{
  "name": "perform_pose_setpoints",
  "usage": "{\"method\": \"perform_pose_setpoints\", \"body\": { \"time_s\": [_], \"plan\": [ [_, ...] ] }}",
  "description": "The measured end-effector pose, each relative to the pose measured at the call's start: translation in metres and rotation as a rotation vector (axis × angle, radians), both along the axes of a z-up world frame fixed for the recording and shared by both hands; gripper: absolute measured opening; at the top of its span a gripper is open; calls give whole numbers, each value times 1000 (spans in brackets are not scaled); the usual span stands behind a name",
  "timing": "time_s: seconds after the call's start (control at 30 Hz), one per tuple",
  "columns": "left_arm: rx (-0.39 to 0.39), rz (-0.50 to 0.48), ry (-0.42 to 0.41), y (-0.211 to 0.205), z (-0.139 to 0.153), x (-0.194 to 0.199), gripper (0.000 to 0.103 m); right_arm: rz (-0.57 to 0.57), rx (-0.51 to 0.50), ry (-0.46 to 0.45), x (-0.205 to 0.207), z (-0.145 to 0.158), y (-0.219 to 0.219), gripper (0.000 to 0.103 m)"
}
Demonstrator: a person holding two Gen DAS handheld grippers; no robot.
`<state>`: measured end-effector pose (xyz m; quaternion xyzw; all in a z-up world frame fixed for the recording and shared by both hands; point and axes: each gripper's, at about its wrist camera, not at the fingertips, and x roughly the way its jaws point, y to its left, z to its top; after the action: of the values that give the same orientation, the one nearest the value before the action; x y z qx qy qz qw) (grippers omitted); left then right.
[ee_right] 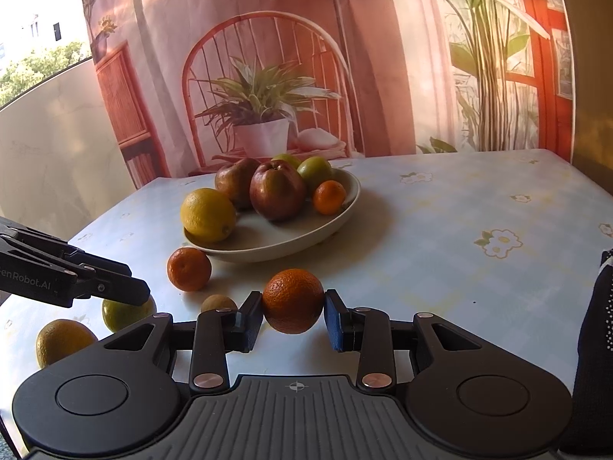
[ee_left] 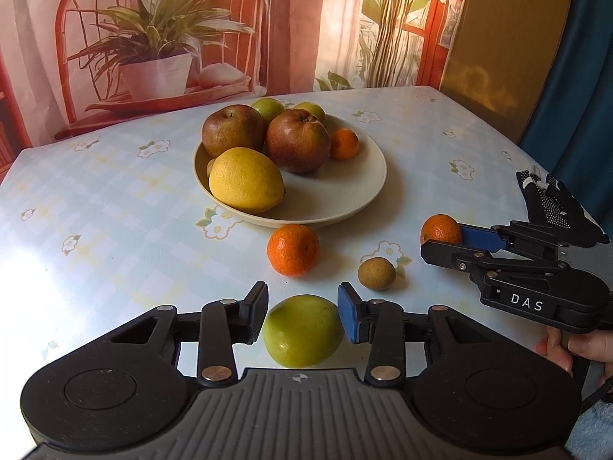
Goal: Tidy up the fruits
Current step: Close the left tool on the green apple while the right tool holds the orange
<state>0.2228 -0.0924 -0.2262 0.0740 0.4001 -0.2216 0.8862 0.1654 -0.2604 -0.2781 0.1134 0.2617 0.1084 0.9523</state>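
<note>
A plate (ee_left: 367,176) sits mid-tabletop (ee_left: 115,199) and holds two apples (ee_left: 297,140), a lemon (ee_left: 245,180) at its near left, a small mandarin (ee_left: 344,143) at its right and two round fruits (ee_left: 268,109) at the back. Just before the plate lies another mandarin (ee_left: 293,250); to its right, a small round fruit (ee_left: 376,273). A larger fruit (ee_left: 302,329) sits between the left tongs (ee_left: 302,316). The right tongs (ee_right: 293,314) flank an orange (ee_right: 293,301). A glove (ee_left: 551,203) lies at the right edge.

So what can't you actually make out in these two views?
- Left wrist view: the small yellowish fruit in the plate is mostly hidden behind the lemon.
- Right wrist view: the left tool covers the green fruit.
- Right wrist view: the brown fruit sits behind a finger.
</note>
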Motion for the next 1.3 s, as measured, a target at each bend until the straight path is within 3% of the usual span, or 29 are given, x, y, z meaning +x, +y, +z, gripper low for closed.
{"method": "perform_pose_setpoints", "body": {
  "time_s": [0.27,0.8,0.93,1.0,1.13,1.3],
  "plan": [
    [-16,-18,79,9,-6,3,59,-1,-2,-2,-1,0,0,32],
    [16,-90,152,-2,-18,4,61,3,-4,-1,-1,0,0,32],
    [30,-97,145,-6,-20,3,60,2,-4,0,-1,0,1,32],
    [18,-116,148,-7,-22,3,49,3,-4,-1,-1,0,0,32],
    [58,-100,96,-10,-21,-2,49,6,-4,-3,-1,0,2,32],
    [1,-36,43,4,-4,4,49,10,15,-3,1,3,-2,32]
  ]
}}
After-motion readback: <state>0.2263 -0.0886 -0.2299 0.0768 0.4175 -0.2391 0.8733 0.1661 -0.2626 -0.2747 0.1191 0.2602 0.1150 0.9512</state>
